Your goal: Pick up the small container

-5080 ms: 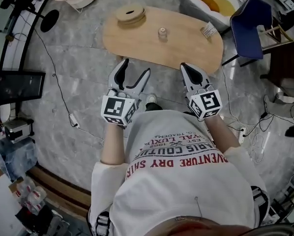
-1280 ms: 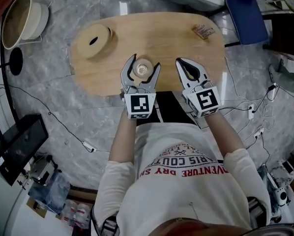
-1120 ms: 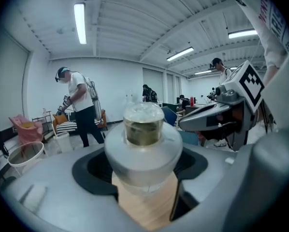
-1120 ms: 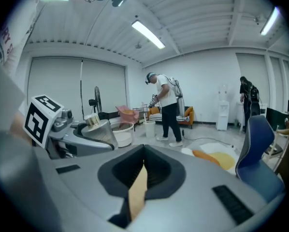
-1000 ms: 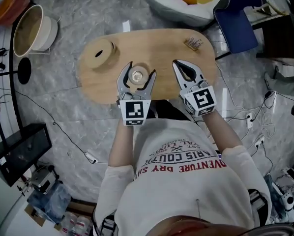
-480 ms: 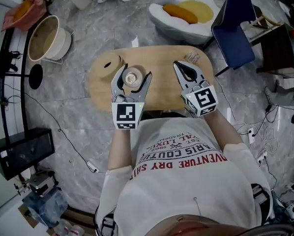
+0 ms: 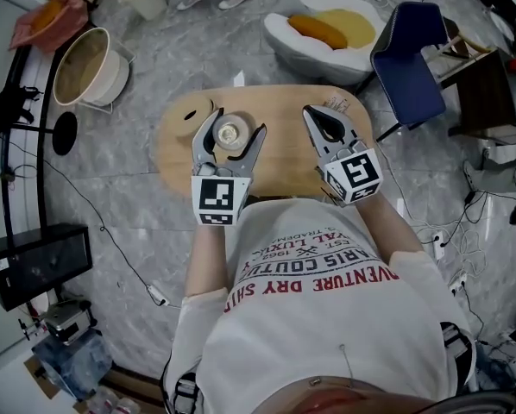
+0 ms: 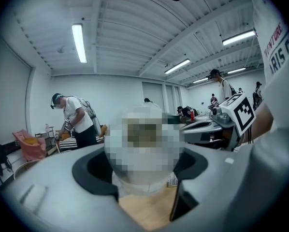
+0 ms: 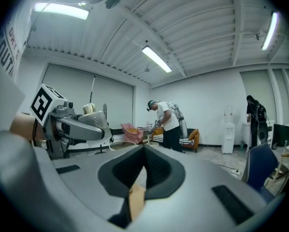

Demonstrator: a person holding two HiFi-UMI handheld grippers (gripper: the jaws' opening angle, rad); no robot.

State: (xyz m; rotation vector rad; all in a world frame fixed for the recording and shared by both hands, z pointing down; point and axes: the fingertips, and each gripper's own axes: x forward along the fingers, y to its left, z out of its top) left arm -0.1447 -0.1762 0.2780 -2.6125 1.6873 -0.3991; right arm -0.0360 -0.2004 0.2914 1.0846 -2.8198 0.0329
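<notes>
In the head view the small container [image 7: 229, 134], a pale round jar with a light lid, sits between the fingers of my left gripper [image 7: 232, 128]. The jaws are closed on its sides and hold it above the oval wooden table [image 7: 284, 149]. In the left gripper view the container [image 8: 144, 181] fills the gap between the dark pads, partly hidden by a blurred patch. My right gripper [image 7: 314, 112] hovers to the right over the table, shut and empty; its pads meet in the right gripper view [image 9: 143, 153].
A round wooden spool [image 7: 191, 115] and a small packet [image 7: 338, 103] lie on the table. Around it stand a blue chair [image 7: 405, 63], a white beanbag with an orange cushion [image 7: 327, 24], a cream bucket [image 7: 90, 63] and floor cables [image 7: 111, 222]. People stand in the room.
The table now looks smaller and farther below both grippers. The container has stayed between the left jaws throughout. The right gripper has kept its place beside the left one.
</notes>
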